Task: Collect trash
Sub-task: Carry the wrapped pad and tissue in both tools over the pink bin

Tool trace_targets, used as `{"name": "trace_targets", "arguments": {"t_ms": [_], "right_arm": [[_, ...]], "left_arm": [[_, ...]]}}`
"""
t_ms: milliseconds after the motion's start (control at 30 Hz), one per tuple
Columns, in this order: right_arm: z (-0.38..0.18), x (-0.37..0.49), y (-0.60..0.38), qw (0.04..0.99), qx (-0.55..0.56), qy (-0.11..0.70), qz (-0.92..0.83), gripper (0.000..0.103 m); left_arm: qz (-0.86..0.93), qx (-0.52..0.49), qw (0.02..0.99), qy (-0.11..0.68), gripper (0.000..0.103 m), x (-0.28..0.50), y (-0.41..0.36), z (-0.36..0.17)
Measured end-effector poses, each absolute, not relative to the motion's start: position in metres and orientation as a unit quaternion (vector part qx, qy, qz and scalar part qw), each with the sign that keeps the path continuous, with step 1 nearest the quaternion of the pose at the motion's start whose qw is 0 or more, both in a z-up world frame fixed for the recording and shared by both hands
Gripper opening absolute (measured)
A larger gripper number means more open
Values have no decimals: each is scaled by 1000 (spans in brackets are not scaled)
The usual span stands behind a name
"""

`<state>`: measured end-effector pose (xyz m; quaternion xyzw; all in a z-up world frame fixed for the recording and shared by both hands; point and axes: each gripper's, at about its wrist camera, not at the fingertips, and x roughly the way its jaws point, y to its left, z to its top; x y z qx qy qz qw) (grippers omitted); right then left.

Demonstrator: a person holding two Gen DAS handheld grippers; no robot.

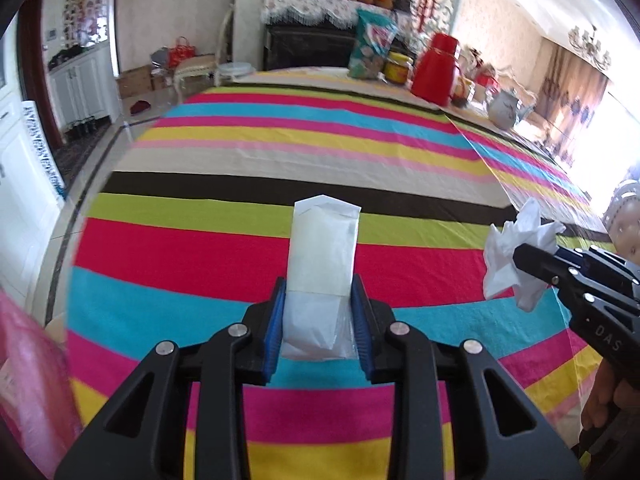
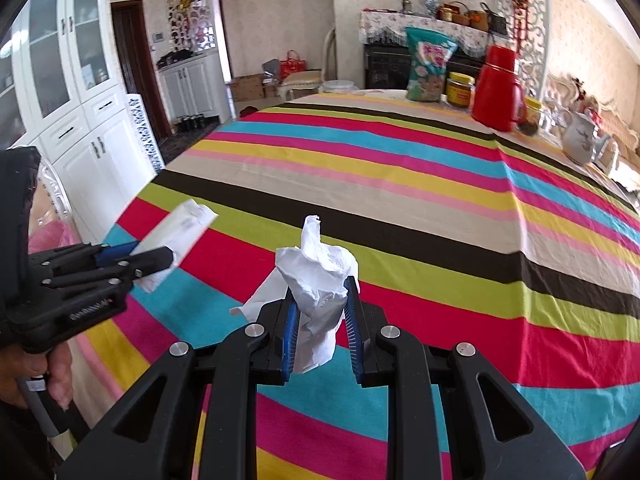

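Note:
My left gripper (image 1: 318, 294) is shut on a flat white paper packet (image 1: 322, 248) that sticks up between its blue pads, above the striped tablecloth (image 1: 280, 152). The right wrist view shows the same left gripper (image 2: 160, 258) and packet (image 2: 180, 224) at the left, near the table's edge. Crumpled white tissue (image 2: 320, 276) is pinched in my right gripper (image 2: 320, 300), which is shut on it and held over the cloth (image 2: 400, 200). From the left wrist view, the right gripper (image 1: 524, 258) and its tissue (image 1: 508, 248) appear at the right.
Pink plastic (image 1: 28, 360) shows at the lower left, off the table's edge. At the table's far end stand a snack bag (image 2: 428, 66), a yellow-lidded jar (image 2: 460, 88), a red thermos (image 2: 498, 88) and a white teapot (image 2: 580, 142). White cabinets (image 2: 80, 120) line the left wall.

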<state>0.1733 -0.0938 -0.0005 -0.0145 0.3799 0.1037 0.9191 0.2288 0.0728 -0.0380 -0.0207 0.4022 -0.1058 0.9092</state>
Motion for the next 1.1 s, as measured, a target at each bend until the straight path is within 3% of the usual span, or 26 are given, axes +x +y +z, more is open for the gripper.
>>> {"name": "trace_targets", "arguments": {"t_ms": [1100], "right_arm": [[60, 143, 137, 893, -88, 333, 290, 21]], "left_arm": [[136, -105, 936, 307, 30, 49, 337, 45]]}}
